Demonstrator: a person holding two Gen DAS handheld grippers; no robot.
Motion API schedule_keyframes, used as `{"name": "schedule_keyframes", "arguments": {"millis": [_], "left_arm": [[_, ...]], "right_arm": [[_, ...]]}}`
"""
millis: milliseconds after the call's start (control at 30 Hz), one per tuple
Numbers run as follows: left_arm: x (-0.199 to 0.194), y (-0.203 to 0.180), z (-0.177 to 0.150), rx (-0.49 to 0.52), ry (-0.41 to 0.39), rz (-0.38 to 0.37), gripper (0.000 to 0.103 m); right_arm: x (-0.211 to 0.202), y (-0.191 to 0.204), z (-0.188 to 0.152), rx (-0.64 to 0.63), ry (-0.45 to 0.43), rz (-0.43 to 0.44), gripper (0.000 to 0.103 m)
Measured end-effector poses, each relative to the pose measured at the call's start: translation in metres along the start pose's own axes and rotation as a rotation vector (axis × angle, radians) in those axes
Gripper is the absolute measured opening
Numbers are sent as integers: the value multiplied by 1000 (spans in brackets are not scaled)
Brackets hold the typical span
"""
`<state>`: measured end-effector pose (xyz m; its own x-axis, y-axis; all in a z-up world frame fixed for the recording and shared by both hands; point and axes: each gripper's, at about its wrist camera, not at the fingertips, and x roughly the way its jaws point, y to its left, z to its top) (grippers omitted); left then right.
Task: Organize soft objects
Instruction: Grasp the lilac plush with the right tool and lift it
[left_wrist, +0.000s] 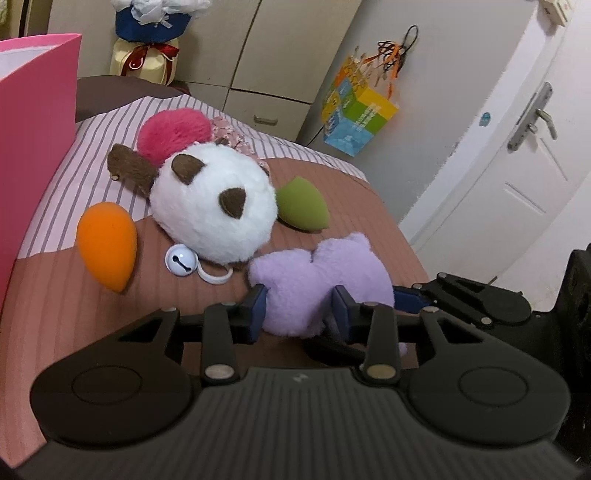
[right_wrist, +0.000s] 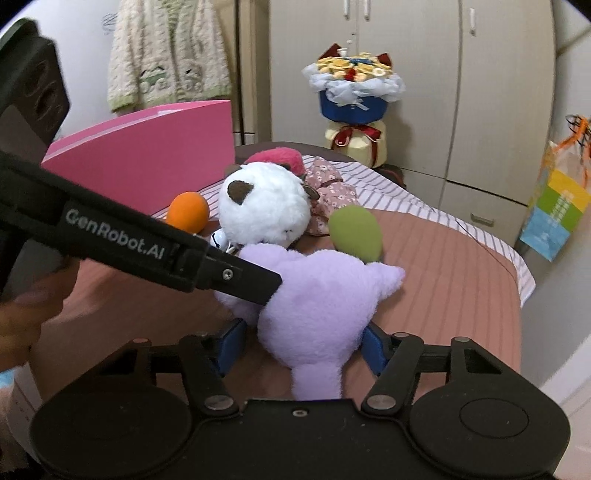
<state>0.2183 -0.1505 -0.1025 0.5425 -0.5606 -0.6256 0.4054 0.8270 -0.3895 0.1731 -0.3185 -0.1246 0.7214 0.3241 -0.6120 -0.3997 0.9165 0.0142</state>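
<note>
Both grippers are flanking the purple plush (left_wrist: 317, 284): left gripper (left_wrist: 301, 308) is squeezing one side, right gripper (right_wrist: 301, 345) is sitting half-wide around its other end.

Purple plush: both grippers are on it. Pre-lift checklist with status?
1. Left gripper shut on the purple plush: ok, pads press into the fur.
2. Right gripper gripping: not ok, the plush sits between its pads but shows no squeeze.
3. Two grippers apart: cannot tell, they sit very close together.
4. White plush free of the purple one: not ok, they touch.
5. White bell and its ring free of the plush: cannot tell, the ring ends right beside it.
6. Pink box open and in reach: cannot tell.
</note>
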Motion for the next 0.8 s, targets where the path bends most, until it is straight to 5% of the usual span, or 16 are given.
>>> {"name": "schedule_keyframes", "arguments": {"millis": [200, 800], "left_arm": [[-12, 0, -8, 17, 12, -9, 36], [-76, -10, -27, 153, 91, 120, 38]], "right_arm": [[-9, 12, -5, 45, 0, -23, 61], [-37, 66, -8, 146, 43, 7, 54]]}}
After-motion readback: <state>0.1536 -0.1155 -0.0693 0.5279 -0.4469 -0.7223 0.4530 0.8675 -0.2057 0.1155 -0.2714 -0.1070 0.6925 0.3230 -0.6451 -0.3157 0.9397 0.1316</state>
